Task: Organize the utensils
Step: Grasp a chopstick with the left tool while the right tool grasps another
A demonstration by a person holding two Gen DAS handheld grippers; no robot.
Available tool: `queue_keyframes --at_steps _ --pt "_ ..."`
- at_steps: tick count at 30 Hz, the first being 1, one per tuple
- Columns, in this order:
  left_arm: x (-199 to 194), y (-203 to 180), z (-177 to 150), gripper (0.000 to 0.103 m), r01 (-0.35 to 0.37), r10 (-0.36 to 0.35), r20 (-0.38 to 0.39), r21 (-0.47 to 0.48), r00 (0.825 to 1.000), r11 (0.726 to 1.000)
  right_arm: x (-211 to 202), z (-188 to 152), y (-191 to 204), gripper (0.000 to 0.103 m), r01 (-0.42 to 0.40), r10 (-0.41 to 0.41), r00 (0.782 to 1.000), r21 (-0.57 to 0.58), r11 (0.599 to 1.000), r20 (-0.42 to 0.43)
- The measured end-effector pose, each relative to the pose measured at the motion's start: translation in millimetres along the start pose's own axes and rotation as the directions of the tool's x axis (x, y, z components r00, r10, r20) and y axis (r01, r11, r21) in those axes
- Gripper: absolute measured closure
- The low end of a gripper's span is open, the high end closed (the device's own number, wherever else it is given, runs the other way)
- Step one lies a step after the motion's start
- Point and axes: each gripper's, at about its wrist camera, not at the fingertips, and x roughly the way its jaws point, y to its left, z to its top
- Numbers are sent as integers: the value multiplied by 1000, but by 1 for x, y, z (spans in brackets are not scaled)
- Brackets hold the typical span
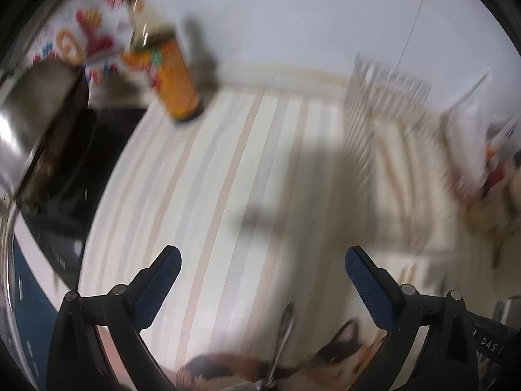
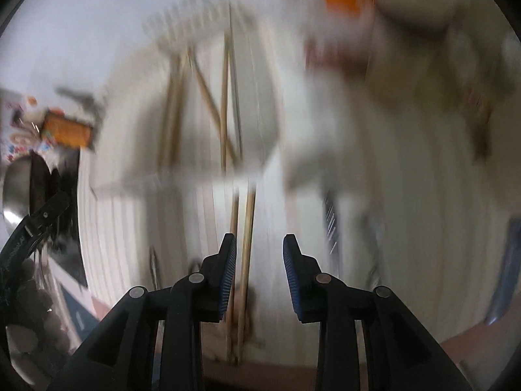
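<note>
The fingers of the right gripper stand narrowly apart and hold nothing, and a pair of wooden chopsticks lies on the striped desk beneath them, seemingly just inside the left finger. The chopsticks' long axis runs near to far, roughly in line with the fingers, so the coming grasp looks to depend on dropping straight down and closing across them. Farther off, a white utensil tray already carries several more sticks, though blur hides their exact number. The left gripper hangs wide and empty over bare striped desk, with a metal utensil, too blurred to name, near its right finger; the right hand is plainly nearer the chopsticks.
</note>
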Motion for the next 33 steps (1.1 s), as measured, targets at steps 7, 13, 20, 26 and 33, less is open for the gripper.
queue_keyframes --at_steps 7,13,20,26,33 --pt "37 7 -53 0 -144 147 -81 35 986 989 60 -37 17 71 17 -16 995 15 1000 -94" --pt "40 4 -70 0 -155 162 -102 65 982 986 72 -49 44 97 153 -156 987 -106 983 -28" --pt "42 -64 -91 3 14 19 -138 227 990 974 57 -57 -1 97 219 -223 974 -83 972 -46" --pt "57 -121 -113 40 203 -116 -265 333 957 921 43 -61 -36 97 225 -226 973 -16 974 -53" --pt "57 -113 -111 97 190 -115 -250 303 961 934 39 -70 -41 96 219 -219 974 -5 976 -49"
